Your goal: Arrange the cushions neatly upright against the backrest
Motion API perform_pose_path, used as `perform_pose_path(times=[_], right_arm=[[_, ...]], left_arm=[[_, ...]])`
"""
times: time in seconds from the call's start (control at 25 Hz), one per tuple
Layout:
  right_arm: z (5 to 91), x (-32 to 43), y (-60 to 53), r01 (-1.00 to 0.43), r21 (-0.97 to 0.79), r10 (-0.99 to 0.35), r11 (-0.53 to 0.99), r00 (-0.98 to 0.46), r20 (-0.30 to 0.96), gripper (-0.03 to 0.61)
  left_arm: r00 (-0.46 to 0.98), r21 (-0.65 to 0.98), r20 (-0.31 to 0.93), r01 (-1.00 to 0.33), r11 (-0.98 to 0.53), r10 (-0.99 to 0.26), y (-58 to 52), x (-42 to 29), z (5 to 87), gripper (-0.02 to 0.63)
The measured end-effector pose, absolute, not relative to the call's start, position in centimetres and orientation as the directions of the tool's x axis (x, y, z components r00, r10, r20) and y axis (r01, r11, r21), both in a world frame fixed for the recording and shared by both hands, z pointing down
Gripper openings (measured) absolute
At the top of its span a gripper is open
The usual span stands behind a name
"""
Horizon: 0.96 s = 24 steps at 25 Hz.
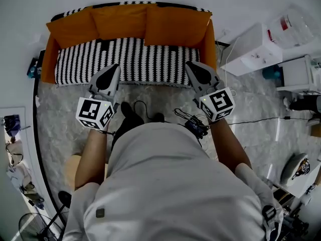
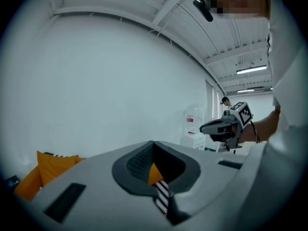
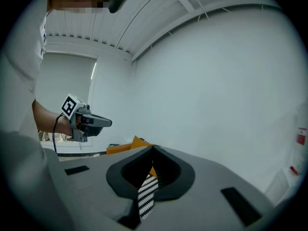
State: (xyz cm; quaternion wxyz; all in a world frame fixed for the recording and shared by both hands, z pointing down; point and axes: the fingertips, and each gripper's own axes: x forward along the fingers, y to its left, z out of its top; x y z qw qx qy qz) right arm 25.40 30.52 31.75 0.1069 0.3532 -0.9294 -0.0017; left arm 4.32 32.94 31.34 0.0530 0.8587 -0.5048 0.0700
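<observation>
1. Head view: the left gripper (image 1: 113,70) and the right gripper (image 1: 191,65) are held over the front edge of the sofa's striped seat (image 1: 135,59). Both have their jaws pressed together and nothing is held. Three orange cushions are ranged along the backrest beyond the tips. The left cushion (image 1: 70,30) lies ahead and to the left of the left gripper, the middle cushion (image 1: 120,20) ahead between the two grippers, and the right cushion (image 1: 175,24) ahead of the right gripper. Each long axis runs along the backrest, with the broad faces turned toward the grippers. The left cushion looks slightly skewed.

2. Left gripper view: the jaws are closed and empty, and only slivers of orange and stripe are seen through the slit. An orange cushion (image 2: 54,165) sits low to the left of the jaws. The right gripper (image 2: 204,127) is off to the right.

3. Right gripper view: the jaws are likewise closed on nothing. A cushion corner (image 3: 137,142) shows just above them, and the left gripper (image 3: 108,123) is further left. To straighten a cushion, the jaws should be opened before the approach. An upper corner should then be pinched and the long axis squared to the backrest.
</observation>
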Motion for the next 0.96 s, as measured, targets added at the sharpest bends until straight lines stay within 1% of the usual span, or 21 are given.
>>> perform_pose_path(times=[0.44, 0.96], right_arm=[[32.0, 26.4, 32.3, -0.638, 0.066, -0.637, 0.768, -0.746, 0.194, 0.026], [32.0, 27.0, 31.7, -0.628, 0.079, -0.630, 0.774, -0.754, 0.187, 0.026]], left_arm=[[0.447, 0.018, 0.160, -0.893, -0.450, -0.880, 35.4, 4.6, 30.9, 0.009], [0.437, 0.029, 0.149, -0.899, -0.438, -0.887, 35.1, 5.1, 31.1, 0.009]])
